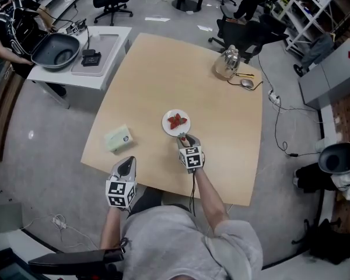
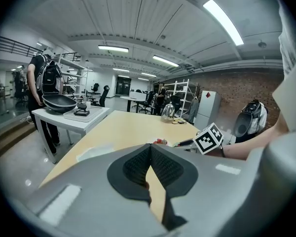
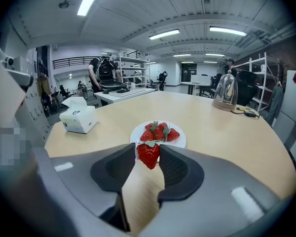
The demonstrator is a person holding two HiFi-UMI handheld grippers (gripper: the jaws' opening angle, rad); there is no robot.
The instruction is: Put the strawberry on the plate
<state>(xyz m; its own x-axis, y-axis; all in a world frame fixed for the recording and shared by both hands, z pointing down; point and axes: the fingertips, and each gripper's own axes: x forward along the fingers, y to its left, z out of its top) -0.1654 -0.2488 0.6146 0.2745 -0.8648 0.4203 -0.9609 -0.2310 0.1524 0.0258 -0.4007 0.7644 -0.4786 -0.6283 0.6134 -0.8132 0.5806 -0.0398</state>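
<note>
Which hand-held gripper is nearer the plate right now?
Right. The right hand-held gripper, shut on a strawberry, is at the plate's near rim; the left hand-held gripper is back at the table's near edge, well short of it.

The strawberry [image 3: 148,154] is red with green leaves, the plate [image 3: 181,141] white, the table [image 1: 163,69] tan.

Strawberry [image 3: 149,155] between fingers [image 3: 173,168] of right gripper [image 3: 148,152], plate [image 3: 179,141] just beyond
</note>
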